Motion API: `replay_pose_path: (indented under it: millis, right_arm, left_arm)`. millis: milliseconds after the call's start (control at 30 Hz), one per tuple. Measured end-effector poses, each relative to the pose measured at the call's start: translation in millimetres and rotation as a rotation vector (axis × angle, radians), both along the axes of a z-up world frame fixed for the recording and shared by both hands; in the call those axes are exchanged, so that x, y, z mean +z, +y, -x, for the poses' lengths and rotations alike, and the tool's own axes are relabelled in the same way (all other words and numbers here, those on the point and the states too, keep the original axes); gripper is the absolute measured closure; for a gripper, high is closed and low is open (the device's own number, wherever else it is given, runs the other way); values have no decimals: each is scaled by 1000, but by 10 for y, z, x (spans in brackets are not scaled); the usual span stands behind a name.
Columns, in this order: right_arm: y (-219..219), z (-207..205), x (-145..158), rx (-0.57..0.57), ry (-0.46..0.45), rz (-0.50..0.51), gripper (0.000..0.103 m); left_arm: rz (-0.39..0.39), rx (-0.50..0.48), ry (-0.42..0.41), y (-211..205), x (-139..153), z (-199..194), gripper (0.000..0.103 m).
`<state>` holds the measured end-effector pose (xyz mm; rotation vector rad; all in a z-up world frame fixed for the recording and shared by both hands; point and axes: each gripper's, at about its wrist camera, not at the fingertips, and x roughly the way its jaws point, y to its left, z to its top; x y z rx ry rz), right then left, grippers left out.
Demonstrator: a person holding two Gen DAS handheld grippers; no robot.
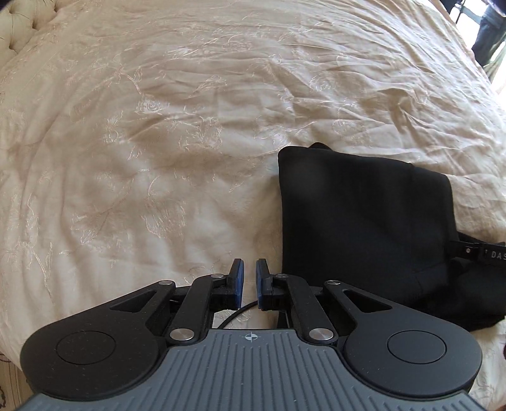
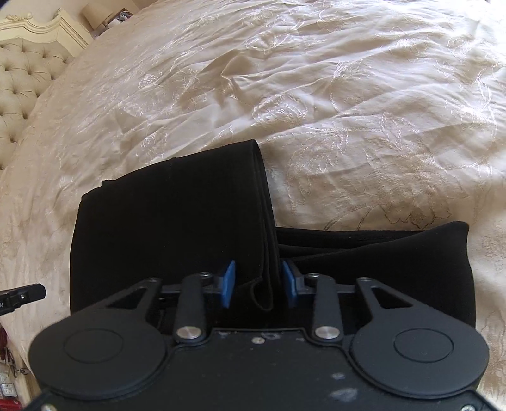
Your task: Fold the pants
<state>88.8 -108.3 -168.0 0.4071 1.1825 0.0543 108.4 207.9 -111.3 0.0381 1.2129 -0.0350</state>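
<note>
Black pants [image 1: 363, 221] lie folded into a compact stack on the cream bedspread [image 1: 158, 126]. In the left wrist view they sit to the right of my left gripper [image 1: 249, 281], which hovers over bare bedspread beside their left edge, jaws a narrow gap apart and empty. In the right wrist view the pants [image 2: 164, 227] fill the middle, a folded upper layer lying over a lower part that reaches right [image 2: 395, 262]. My right gripper [image 2: 258, 284] is open, its blue pads either side of the folded edge without pinching it.
The embroidered cream bedspread [image 2: 348, 110] spreads wide beyond the pants. A tufted headboard [image 2: 22, 79] stands at far left. The other gripper's tip [image 2: 22, 297] shows at the left edge. A person's legs [image 1: 490, 28] stand at far right.
</note>
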Motion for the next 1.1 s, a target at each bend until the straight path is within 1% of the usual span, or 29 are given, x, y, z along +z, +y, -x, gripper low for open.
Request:
replay_pose_path:
  millis: [33,67,233,300,367,433,467,533,567,600,633,733,833,933,1000,1100]
  right_arm:
    - [13,6,69,-1,-13,-3,86]
    - [27,26,201,1,-37,-18,92]
    - [167,293,1032,54,-216,-18,94]
    - [106,468,1240,24,-250,1,94]
    - [-18,642,1300,-27,-247,63,94]
    - [-157,783,1212,-73,-204,152,94]
    - [-243,822,1110,-97,-162,175,94]
    - [-403,873,850,-140,-80,219,93]
    - [-460,869,705,-141,-38,240,93]
    - [-494,864,609,-141,-13,249,93]
    - [-533,859,526,-145,2,238,93]
    - [-554,843,481,-140,4,225,93]
    - [-572,848,458,-143,9,218,93]
    - [-630,898,392,-170,33,196,92]
    - [-654,920,363,-186,43,190,91]
    - [-661,908,310,-204,54,185,90]
  left_arm:
    - [2,0,3,6,-12,-12,95]
    - [5,-2,5,10,-25,-27,95]
    - [21,-20,-2,-41,-50,-88,95]
    - [31,-34,-14,-101,-31,-100,95]
    - [42,-54,-27,-194,-8,-109,95]
    - [55,-80,-36,-329,6,-128,95]
    - [62,-94,-41,-397,11,-130,95]
    - [71,-128,-44,-571,10,-148,95]
    - [75,-147,-46,-650,7,-160,95]
    - [80,-170,-49,-748,1,-174,95]
    - [84,-193,-54,-843,-5,-190,95]
    - [76,-259,-61,-1112,-75,-269,94]
    - [53,-303,-52,-1357,-252,-419,94]
    - [39,-280,-5,-1465,-452,-620,94]
    - [47,-257,44,-1491,-599,-757,94]
    - [34,-266,81,-1541,-732,-854,94]
